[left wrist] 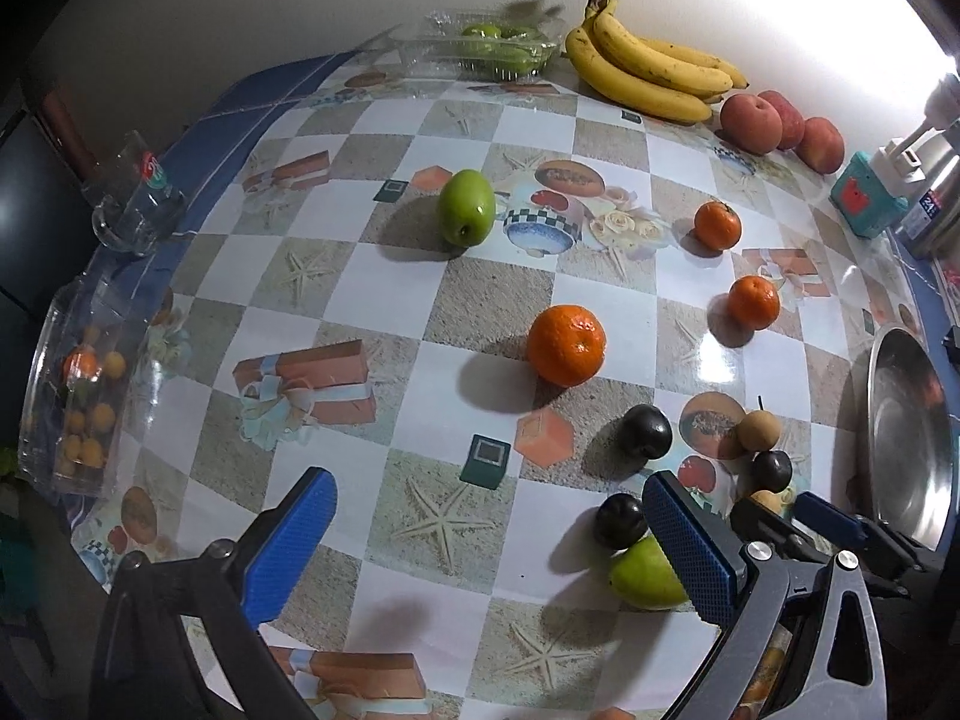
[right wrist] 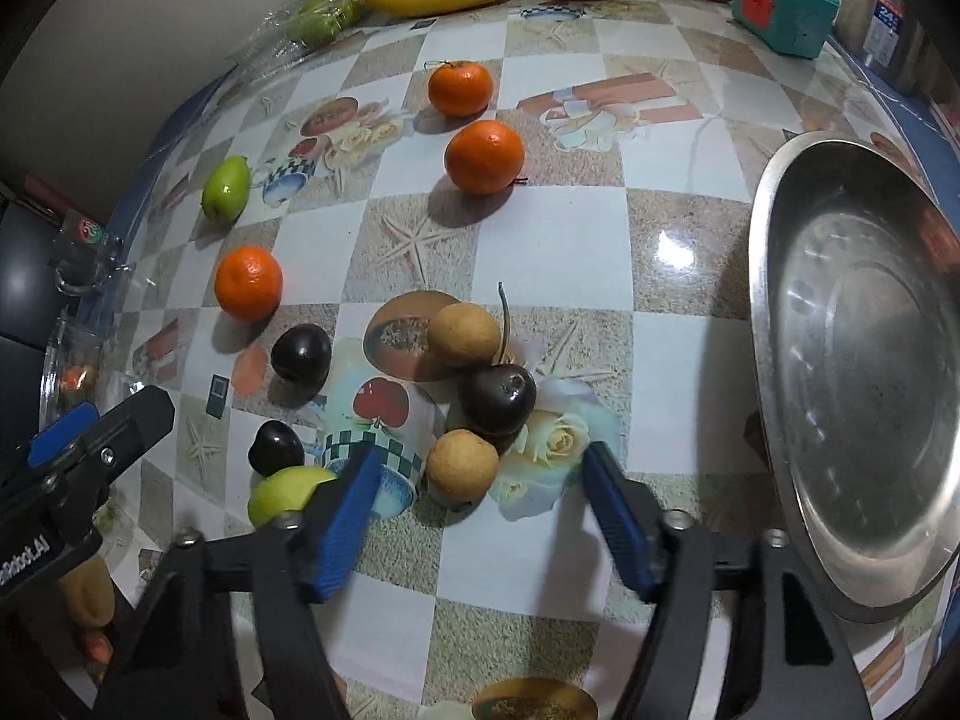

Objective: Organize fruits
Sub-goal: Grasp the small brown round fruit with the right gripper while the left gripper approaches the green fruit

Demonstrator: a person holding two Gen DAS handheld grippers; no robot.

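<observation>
- My right hand-held gripper (right wrist: pixel 480 510) points steeply down at the bench (right wrist: pixel 540 252), its jaws part open and holding nothing — the tan round fruit (right wrist: pixel 462 463) lies just ahead, between the blue pads (right wrist: pixel 348 516) but nearer the left one.
- That fruit is roundish, no long axis to speak of; a dark plum (right wrist: pixel 497 399) touches it behind.
- My left hand-held gripper (left wrist: pixel 480 546) hangs wide open, empty, a green apple (left wrist: pixel 645 576) by its right pad.
- The steel bowl (right wrist: pixel 864 372) — nothing in it — stands at right.
</observation>
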